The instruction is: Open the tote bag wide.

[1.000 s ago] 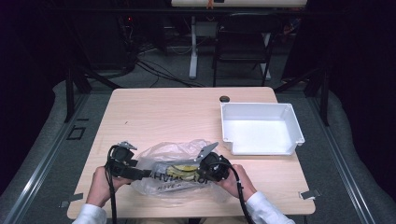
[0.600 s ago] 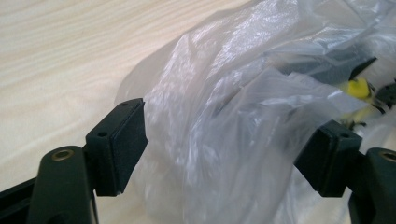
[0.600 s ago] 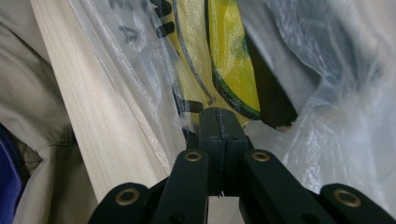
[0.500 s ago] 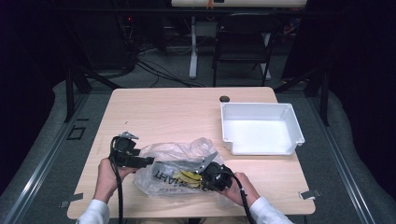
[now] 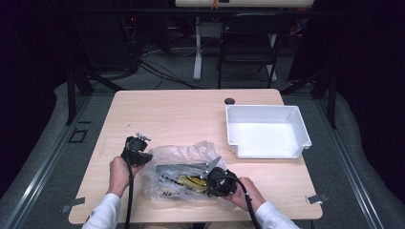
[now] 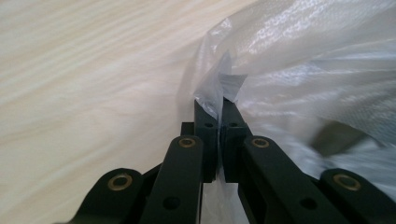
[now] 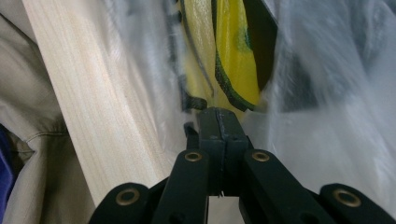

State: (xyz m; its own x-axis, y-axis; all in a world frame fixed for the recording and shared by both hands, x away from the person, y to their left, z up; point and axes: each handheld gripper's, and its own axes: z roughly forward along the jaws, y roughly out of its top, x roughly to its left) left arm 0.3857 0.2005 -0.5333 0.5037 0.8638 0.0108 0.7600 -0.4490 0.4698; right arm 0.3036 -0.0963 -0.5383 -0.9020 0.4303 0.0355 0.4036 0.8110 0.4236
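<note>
A clear plastic bag (image 5: 184, 174) with yellow and black print lies crumpled near the table's front edge. My left gripper (image 5: 144, 158) is at the bag's left edge. Its jaws have just been closing and now pinch a fold of the film (image 6: 212, 95). In the left gripper view its tips (image 6: 221, 105) meet on the plastic. My right gripper (image 5: 213, 179) is at the bag's right end, shut on the film. In the right gripper view its tips (image 7: 218, 114) sit just below the yellow print (image 7: 231, 60).
A white empty tray (image 5: 267, 112) stands at the table's right, behind the bag. A small black disc (image 5: 229, 101) lies near the far edge. The light wooden table (image 5: 167, 114) is bare at the back left. A chair (image 5: 248, 43) stands beyond it.
The left gripper has moved right and down to the bag's left edge and its jaws have shut on the film. The right gripper has kept its grip and hardly moved.
</note>
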